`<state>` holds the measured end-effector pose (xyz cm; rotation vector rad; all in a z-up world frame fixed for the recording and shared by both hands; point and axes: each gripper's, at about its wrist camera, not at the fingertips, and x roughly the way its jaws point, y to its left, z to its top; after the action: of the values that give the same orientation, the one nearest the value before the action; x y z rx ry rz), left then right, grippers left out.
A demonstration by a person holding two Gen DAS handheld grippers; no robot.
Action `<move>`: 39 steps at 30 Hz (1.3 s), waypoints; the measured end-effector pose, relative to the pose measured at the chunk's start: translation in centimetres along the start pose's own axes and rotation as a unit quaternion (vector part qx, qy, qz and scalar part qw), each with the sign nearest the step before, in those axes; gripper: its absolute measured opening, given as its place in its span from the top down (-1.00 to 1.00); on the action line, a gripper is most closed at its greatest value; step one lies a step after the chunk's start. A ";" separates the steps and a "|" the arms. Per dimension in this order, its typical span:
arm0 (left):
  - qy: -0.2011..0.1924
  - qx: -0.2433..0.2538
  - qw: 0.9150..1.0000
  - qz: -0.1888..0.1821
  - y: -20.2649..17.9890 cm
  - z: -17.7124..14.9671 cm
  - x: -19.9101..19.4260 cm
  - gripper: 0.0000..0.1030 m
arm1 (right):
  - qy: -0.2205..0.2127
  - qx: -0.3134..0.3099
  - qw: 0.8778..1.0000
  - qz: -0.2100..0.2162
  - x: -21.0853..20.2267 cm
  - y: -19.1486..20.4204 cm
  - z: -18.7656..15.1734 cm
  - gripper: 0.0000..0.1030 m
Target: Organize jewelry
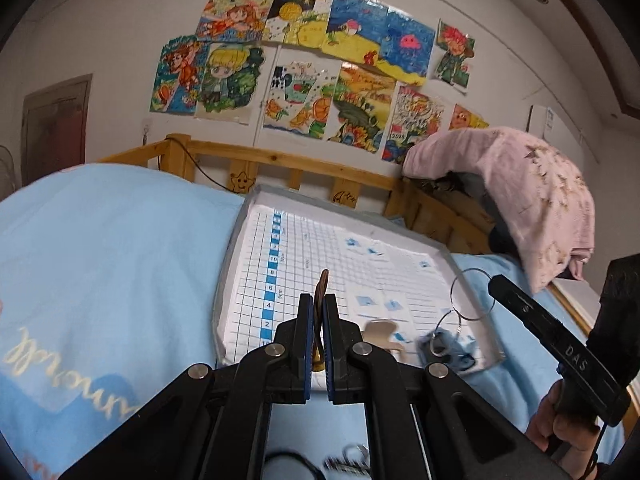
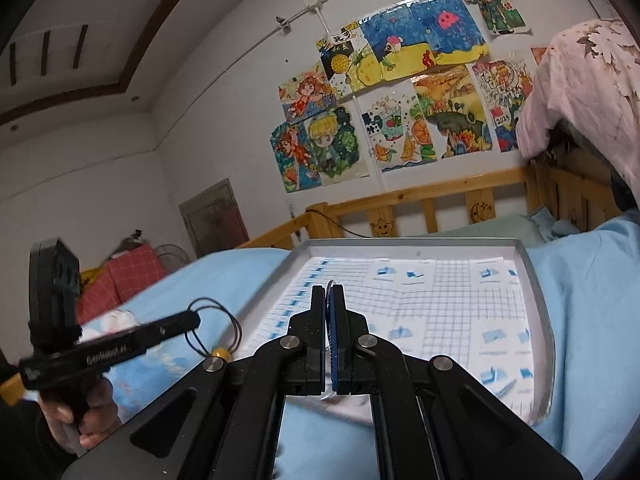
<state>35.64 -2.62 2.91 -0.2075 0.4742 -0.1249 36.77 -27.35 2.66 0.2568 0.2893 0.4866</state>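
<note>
Left gripper: your left gripper (image 1: 319,300) is clamped almost shut on a dark cord loop (image 1: 321,280) that stands on edge between the pads; a gold bead (image 1: 318,366) shows low in the gap. From the right wrist view the same cord (image 2: 216,326) hangs in loops off the tip, gold bead (image 2: 219,355) at 6 o'clock of the loops.

Right gripper: your right gripper (image 2: 328,292) is pressed closed on a thin edge of wire, just visible at the tips. From the left wrist view it comes in from 4 o'clock, with a thin wire ring (image 1: 472,295) at its tip, over the tray's right rim.

Hands: your left hand (image 2: 86,412) grips its handle at 8 o'clock in the right view; your right hand (image 1: 560,424) holds its handle at 4 o'clock in the left view. Both grippers point toward the wall.

Tray: a grey tray (image 1: 236,236) lined with gridded paper lies on the blue bedsheet (image 1: 112,240). At its near right corner lie a second wire ring (image 1: 452,330) on a blue blurred item and a beige piece (image 1: 380,332).

Room: wooden bed rail (image 1: 280,160) at 12 o'clock, children's drawings (image 1: 312,64) on the wall above it, pink blanket (image 1: 520,184) draped at 2 o'clock.

Writing: a blue number column on the paper reads 2, 4, 6, 8, 10; "DAS" is on the right gripper's finger; script on the sheet cannot be read.
</note>
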 end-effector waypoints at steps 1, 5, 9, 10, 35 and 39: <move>0.004 0.001 1.000 0.002 0.1 -0.3 0.9 0.91 | 0.001 -0.003 1.000 -0.005 0.7 -0.4 -0.3 0.96; 0.021 -0.001 1.000 0.009 0.8 -1.7 3.2 0.91 | 0.019 0.022 1.000 -0.006 3.3 -2.5 -2.3 0.96; 0.042 -0.020 0.999 0.003 1.7 -2.9 4.0 0.90 | 0.051 0.036 0.998 -0.012 5.4 -3.3 -3.8 0.96; 0.041 -0.023 0.999 0.004 1.8 -3.1 3.9 0.90 | 0.055 0.038 0.998 -0.008 5.6 -3.4 -4.1 0.96; -0.103 -0.044 0.992 0.065 -0.3 -1.3 -10.3 -1.00 | -0.045 -0.067 0.991 -0.103 -6.9 3.3 0.5 -0.84; -0.110 -0.039 0.991 0.067 -0.7 -2.5 -14.0 -1.00 | -0.066 -0.087 0.989 -0.098 -10.2 5.9 1.2 -0.97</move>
<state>22.08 -1.41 7.09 -0.2613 0.2715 0.0488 26.08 -27.52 7.71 0.0886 0.1402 0.2969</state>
